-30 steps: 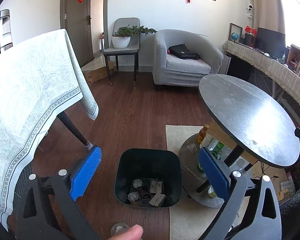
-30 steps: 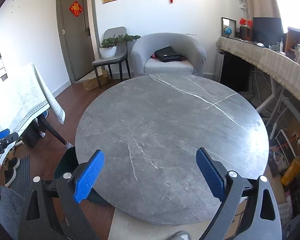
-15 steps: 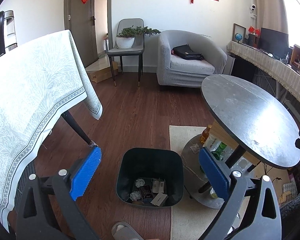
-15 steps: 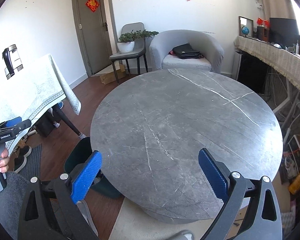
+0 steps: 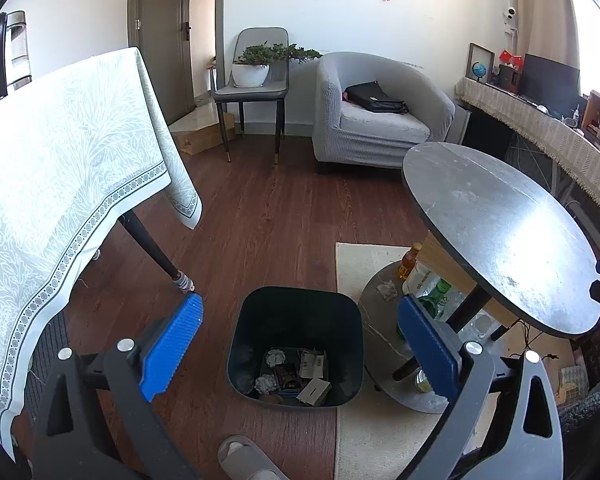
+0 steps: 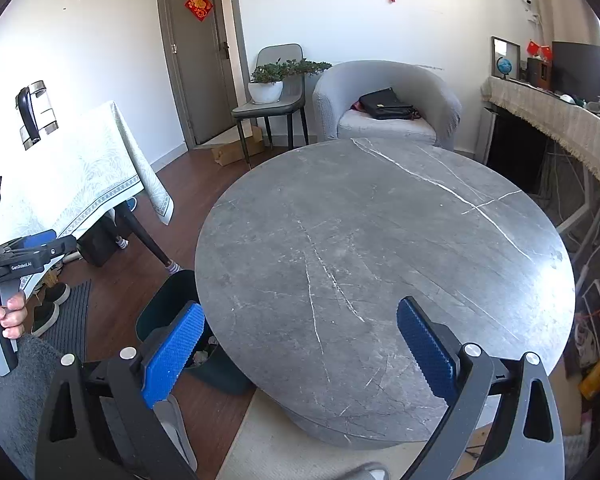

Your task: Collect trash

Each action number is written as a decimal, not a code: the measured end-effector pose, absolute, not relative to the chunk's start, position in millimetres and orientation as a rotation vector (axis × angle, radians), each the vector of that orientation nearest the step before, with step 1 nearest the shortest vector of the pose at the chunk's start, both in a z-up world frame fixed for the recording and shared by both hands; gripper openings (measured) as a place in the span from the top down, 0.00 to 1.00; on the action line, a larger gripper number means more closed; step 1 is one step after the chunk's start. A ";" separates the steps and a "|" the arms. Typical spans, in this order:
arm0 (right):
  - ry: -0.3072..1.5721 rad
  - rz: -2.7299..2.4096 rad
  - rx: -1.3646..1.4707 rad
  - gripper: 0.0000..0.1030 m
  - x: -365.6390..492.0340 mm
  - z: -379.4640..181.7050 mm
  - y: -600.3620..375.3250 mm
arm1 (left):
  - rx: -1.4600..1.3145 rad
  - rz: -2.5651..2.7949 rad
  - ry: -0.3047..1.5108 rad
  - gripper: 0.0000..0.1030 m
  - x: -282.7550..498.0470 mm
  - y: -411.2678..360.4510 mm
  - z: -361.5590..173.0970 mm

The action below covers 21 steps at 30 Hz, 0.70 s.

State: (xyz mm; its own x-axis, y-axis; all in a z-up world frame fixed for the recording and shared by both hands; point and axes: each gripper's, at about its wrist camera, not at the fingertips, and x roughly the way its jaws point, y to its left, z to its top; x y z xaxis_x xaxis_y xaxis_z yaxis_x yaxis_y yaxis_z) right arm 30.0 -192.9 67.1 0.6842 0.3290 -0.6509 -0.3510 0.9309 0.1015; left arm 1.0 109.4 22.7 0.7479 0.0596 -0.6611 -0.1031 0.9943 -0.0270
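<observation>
Fingers on both grippers stand wide apart with nothing between them: the left gripper [image 5: 300, 344] hangs over the bin [image 5: 296, 346], the right gripper [image 6: 300, 344] over the round counter [image 6: 384, 280]. That spread, I judge, suits a pause with no piece in hand.

The trash [image 5: 294, 376], crumpled paper and small cartons, lies at the bottom of the bin, low in the middle of the left wrist view. The bin stands on the wood floor [image 5: 268, 216], just beside the counter's lower shelf [image 5: 384, 336], probably so pieces from the counter can drop straight in. In the right wrist view the counter top shows bare stone, so little seems left up there.

On the lower shelf sit bottles [image 5: 424, 284] and a scrap of crumpled paper [image 5: 386, 290]; the scrap may be the next thing to collect. A slipper [image 5: 248, 458] shows at the bottom edge, and a cloth-covered table [image 5: 60, 184] fills the left side of the frame.
</observation>
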 end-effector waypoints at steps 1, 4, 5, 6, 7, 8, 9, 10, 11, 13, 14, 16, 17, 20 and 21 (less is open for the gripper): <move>0.724 0.382 -0.033 0.05 30.2 67.3 -192.1 | -0.060 0.088 0.721 0.03 1.1 108.6 22.6; 0.726 0.383 -0.035 0.05 29.9 67.5 -191.9 | -0.054 0.086 0.721 0.03 1.3 106.7 22.8; 0.725 0.383 -0.034 0.05 29.9 67.4 -191.8 | -0.054 0.087 0.721 0.03 1.4 106.7 22.7; 0.725 0.383 -0.035 0.05 29.8 67.6 -191.9 | -0.056 0.087 0.722 0.03 1.5 106.6 22.6; 0.725 0.382 -0.034 0.05 29.9 67.4 -191.7 | -0.056 0.086 0.722 0.03 1.3 106.5 22.7; 0.726 0.382 -0.034 0.05 29.9 67.4 -191.7 | -0.058 0.086 0.722 0.03 1.4 106.4 22.6; 0.726 0.382 -0.034 0.05 29.9 67.3 -191.6 | -0.060 0.086 0.723 0.03 1.5 106.0 22.6; 0.726 0.382 -0.034 0.05 29.8 67.3 -191.6 | -0.060 0.086 0.723 0.03 1.5 105.5 22.9; 0.726 0.382 -0.035 0.05 29.6 67.5 -191.7 | -0.058 0.086 0.722 0.03 1.4 105.9 22.8; 0.725 0.382 -0.036 0.05 30.4 67.3 -190.2 | -0.058 0.087 0.722 0.03 1.5 105.9 22.8; 0.726 0.382 -0.037 0.05 30.4 67.4 -190.1 | -0.059 0.086 0.723 0.03 1.5 106.1 22.7; 0.727 0.383 -0.038 0.05 31.0 67.5 -189.5 | -0.059 0.086 0.723 0.03 1.5 106.1 22.7; 0.727 0.382 -0.038 0.05 30.9 67.5 -189.5 | -0.058 0.086 0.722 0.03 1.5 106.2 22.7; 0.727 0.382 -0.038 0.04 30.8 67.6 -189.4 | -0.058 0.086 0.723 0.03 1.6 106.0 22.6; 0.726 0.382 -0.038 0.04 30.8 67.7 -189.5 | -0.058 0.085 0.722 0.03 1.4 106.0 22.7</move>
